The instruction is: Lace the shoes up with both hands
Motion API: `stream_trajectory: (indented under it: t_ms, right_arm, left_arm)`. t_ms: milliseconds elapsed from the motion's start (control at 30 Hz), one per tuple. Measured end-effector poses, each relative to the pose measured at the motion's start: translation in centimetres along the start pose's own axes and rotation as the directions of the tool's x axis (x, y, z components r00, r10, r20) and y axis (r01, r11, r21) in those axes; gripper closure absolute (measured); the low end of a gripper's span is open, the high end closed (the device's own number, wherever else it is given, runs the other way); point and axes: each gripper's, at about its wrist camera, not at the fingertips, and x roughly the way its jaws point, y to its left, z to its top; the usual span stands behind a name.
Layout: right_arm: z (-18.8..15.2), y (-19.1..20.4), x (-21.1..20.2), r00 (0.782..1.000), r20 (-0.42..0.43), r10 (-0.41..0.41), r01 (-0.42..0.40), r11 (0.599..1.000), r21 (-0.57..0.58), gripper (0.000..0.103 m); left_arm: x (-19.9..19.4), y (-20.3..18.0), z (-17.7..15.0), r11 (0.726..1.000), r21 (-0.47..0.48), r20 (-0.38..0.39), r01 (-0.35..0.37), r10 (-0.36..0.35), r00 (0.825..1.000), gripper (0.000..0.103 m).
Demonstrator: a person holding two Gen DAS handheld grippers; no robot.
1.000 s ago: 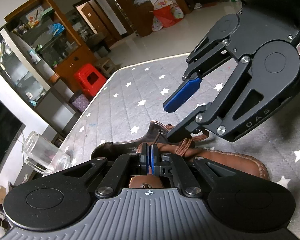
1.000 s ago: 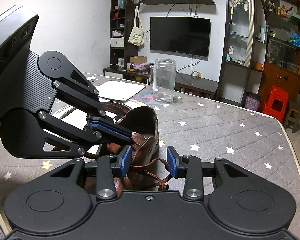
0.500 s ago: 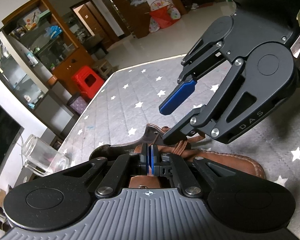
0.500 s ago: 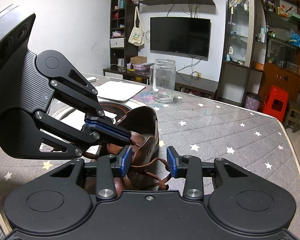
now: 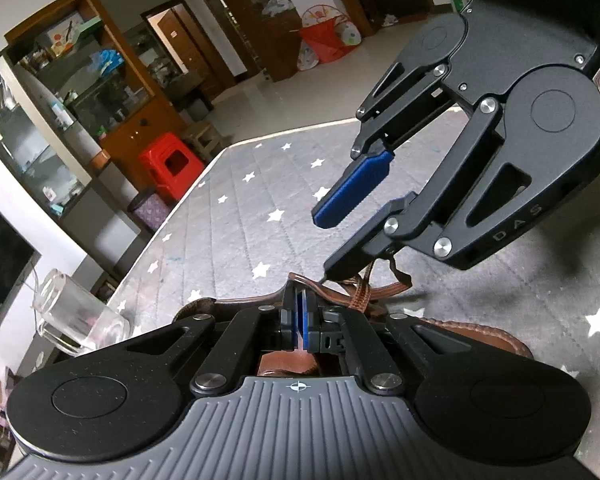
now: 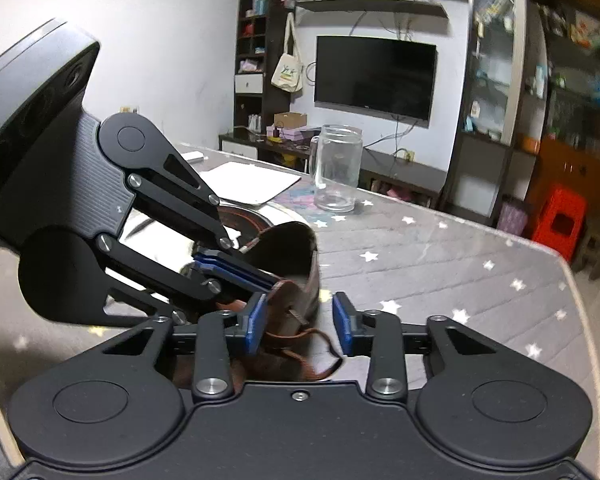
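A brown leather shoe (image 5: 480, 336) lies on the star-patterned cloth, its opening (image 6: 296, 248) facing the right wrist camera. My left gripper (image 5: 301, 320) is shut, its blue pads pinching the leather flap at the shoe's upper edge; the right wrist view shows the left gripper (image 6: 267, 282) reaching in from the left. My right gripper (image 6: 300, 322) is open and straddles that flap and the brown lace (image 6: 316, 336). A short lace tip pokes out between its fingers. In the left wrist view the right gripper (image 5: 325, 242) hangs over the lace (image 5: 364, 292) from the upper right.
A clear glass jar (image 6: 338, 172) stands beyond the shoe, seen also as the jar (image 5: 76, 320) at the left table edge. White paper (image 6: 248, 180) lies at the back. A red stool (image 6: 558, 220) stands on the floor past the table's far edge.
The right gripper has tilted and shifted slightly at the shoe and stays open. The left gripper stays shut on the flap, nearly in the same place.
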Motion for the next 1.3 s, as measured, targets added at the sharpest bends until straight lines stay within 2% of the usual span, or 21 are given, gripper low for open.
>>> stream_trajectory:
  t_ms: [267,333,467,500,600,667,733,800,933,1033,1233,1267,1300]
  right_arm:
    - [-0.1,0.8,1.4,0.998,-0.061,0.018,-0.029,0.983,-0.183,0.088]
    - [-0.1,1.1,1.8,0.997,-0.074,0.021,-0.037,0.973,-0.229,0.092]
    - [-0.2,1.6,2.5,0.995,-0.101,0.024,-0.055,0.946,-0.319,0.094]
    - [-0.2,1.7,2.6,0.994,-0.108,0.024,-0.059,0.938,-0.341,0.098]
    - [-0.8,2.6,3.1,0.995,-0.096,0.016,-0.053,0.916,-0.398,0.1]
    - [-0.9,3.0,3.1,0.997,-0.077,-0.005,-0.027,0.913,-0.407,0.1]
    - [-1.1,3.3,3.1,0.998,-0.055,-0.03,0.005,0.911,-0.413,0.1]
    - [-1.3,3.8,2.9,0.998,-0.039,-0.056,0.034,0.903,-0.428,0.1]
    - [-1.2,4.0,1.9,0.989,0.02,-0.143,0.136,0.872,-0.47,0.1]
    - [-0.7,3.6,0.8,0.976,0.073,-0.207,0.216,0.849,-0.481,0.1]
    - [0.2,2.7,-1.2,0.928,0.181,-0.327,0.373,0.788,-0.49,0.103]
    - [0.5,2.4,-1.5,0.926,0.183,-0.33,0.377,0.796,-0.474,0.103]
    - [0.6,2.3,-1.9,0.936,0.163,-0.312,0.352,0.818,-0.455,0.103]
  left_arm:
    - [0.4,-0.4,0.3,1.0,-0.008,-0.004,0.001,-0.001,1.0,0.101]
    - [0.0,0.0,0.2,1.0,-0.012,-0.003,0.002,-0.002,1.0,0.101]
    - [0.1,-0.3,0.3,1.0,-0.012,-0.007,-0.004,0.004,1.0,0.1]
    - [0.1,-0.4,0.3,1.0,-0.012,-0.009,-0.007,0.007,1.0,0.1]
    - [-0.4,0.1,0.2,1.0,-0.023,-0.009,-0.017,0.017,1.0,0.099]
    - [-1.0,0.3,0.1,0.999,-0.038,-0.005,-0.032,0.032,0.999,0.097]
    - [-1.8,0.3,0.0,0.997,-0.052,-0.002,-0.052,0.052,0.999,0.091]
    - [-2.9,0.6,-0.3,0.994,-0.07,-0.004,-0.079,0.079,0.997,0.079]
    - [-4.8,0.7,-1.1,0.985,-0.109,-0.026,-0.135,0.133,0.991,0.077]
    - [-6.0,0.5,-1.8,0.978,-0.131,-0.05,-0.165,0.16,0.986,0.076]
    - [-6.8,-0.4,-2.3,0.975,-0.146,-0.082,-0.168,0.157,0.984,0.076]
    - [-6.7,-0.4,-2.3,0.976,-0.148,-0.084,-0.162,0.151,0.985,0.076]
    - [-6.7,-0.5,-2.3,0.976,-0.15,-0.087,-0.157,0.145,0.986,0.076]
